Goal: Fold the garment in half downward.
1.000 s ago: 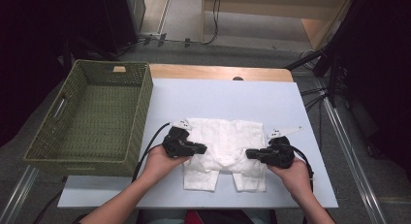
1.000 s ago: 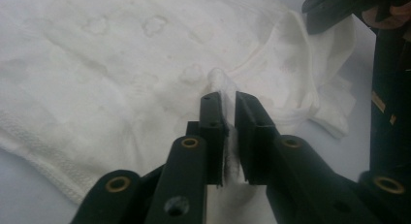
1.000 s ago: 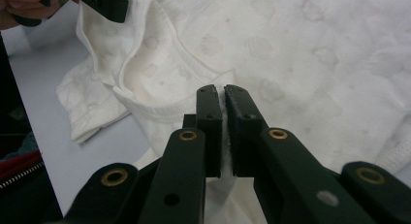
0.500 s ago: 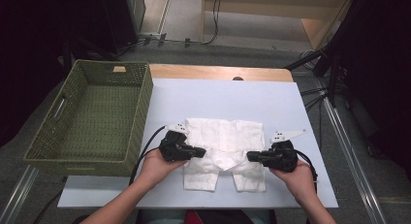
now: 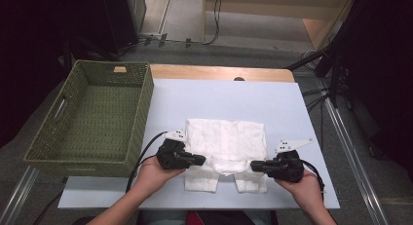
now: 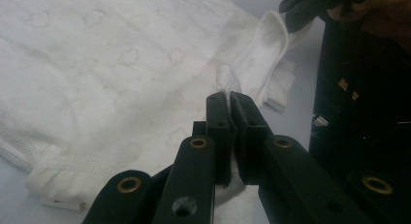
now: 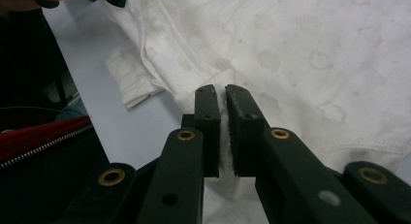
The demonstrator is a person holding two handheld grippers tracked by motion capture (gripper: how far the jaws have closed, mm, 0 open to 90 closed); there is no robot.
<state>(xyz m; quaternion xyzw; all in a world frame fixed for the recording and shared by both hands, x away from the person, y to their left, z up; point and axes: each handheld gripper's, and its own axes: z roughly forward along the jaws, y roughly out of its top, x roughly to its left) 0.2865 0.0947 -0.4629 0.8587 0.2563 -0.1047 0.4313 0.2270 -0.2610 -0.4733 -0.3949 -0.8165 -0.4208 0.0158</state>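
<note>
Your table carries a pale blue sheet, and the green woven basket sits at its left edge, well apart from the work. The white garment lies flat on the sheet near your side, between your two hands. It looks like a small pair of shorts or baby pants: soft white cloth with a faint embossed pattern of little flower or cloud shapes, a ribbed hem along one edge, and two short legs pointing toward you. Part of it near the legs is lifted and folded over. No brand, label or readable writing shows on it.

Your left gripper has its jaws nearly together, pinching a fold of the white cloth at the garment's left side. Your right gripper is likewise narrowed on a fold of cloth at the right side.
</note>
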